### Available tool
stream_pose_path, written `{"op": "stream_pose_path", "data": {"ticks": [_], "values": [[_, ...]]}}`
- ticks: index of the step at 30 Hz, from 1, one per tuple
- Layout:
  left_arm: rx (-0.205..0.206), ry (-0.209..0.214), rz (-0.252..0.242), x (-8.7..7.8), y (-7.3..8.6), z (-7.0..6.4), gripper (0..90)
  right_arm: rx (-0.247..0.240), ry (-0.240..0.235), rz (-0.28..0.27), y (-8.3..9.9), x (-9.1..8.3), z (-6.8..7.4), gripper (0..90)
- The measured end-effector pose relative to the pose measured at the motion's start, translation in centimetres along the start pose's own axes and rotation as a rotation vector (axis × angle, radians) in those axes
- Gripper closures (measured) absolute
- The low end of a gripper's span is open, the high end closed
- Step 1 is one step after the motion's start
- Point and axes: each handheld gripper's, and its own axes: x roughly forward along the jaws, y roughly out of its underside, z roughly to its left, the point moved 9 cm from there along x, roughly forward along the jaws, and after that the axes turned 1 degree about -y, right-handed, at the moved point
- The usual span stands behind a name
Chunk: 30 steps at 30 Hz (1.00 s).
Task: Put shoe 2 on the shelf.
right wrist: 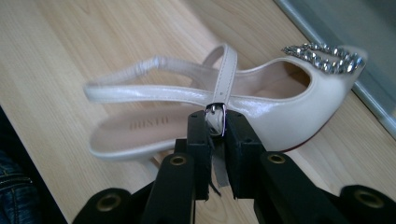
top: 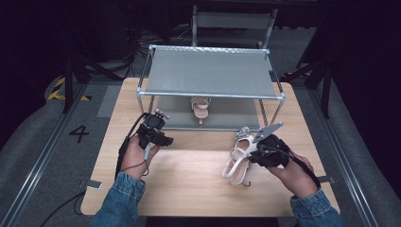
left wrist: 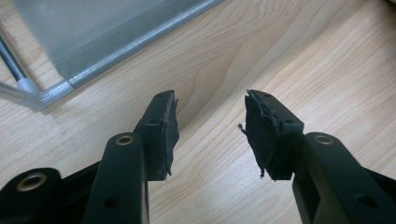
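A cream slingback heeled shoe (top: 239, 156) (right wrist: 261, 109) with a rhinestone toe stands on the wooden table (top: 189, 184) in front of the rack. My right gripper (top: 253, 147) (right wrist: 215, 122) is shut on the shoe's side at the strap buckle. A second cream shoe (top: 201, 108) sits on the lower shelf of the metal shoe rack (top: 213, 73). My left gripper (top: 160, 138) (left wrist: 210, 119) hovers open over bare wood by the rack's front left corner, with nothing between its pads.
The rack's lower rail (left wrist: 126, 49) and corner joint lie just beyond my left gripper. The grey top shelf is bare. A metal frame (top: 234, 21) stands behind the table. Bare wood stretches between my two hands.
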Motion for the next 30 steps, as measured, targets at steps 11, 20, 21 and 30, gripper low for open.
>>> {"op": "stream_pose_path", "data": {"ticks": [11, 20, 21, 30], "values": [[0.015, 0.015, 0.006, 0.8, -1.1, -0.6, 53.4, 0.122, 0.040, 0.073, 4.7, -1.0, -4.0, 80.7], [0.039, 0.021, 0.013, 1.0, -1.7, -1.0, 53.2, 0.221, 0.078, 0.083, 6.8, -0.6, -6.3, 67.3], [0.037, 0.023, 0.014, 1.1, -1.7, -1.0, 53.2, 0.220, 0.094, 0.077, 6.7, -0.8, -6.4, 64.0], [0.015, 0.019, 0.009, 0.8, -1.6, -0.4, 52.4, 0.231, 0.028, -0.067, 3.7, -3.0, -3.8, 53.9]]}}
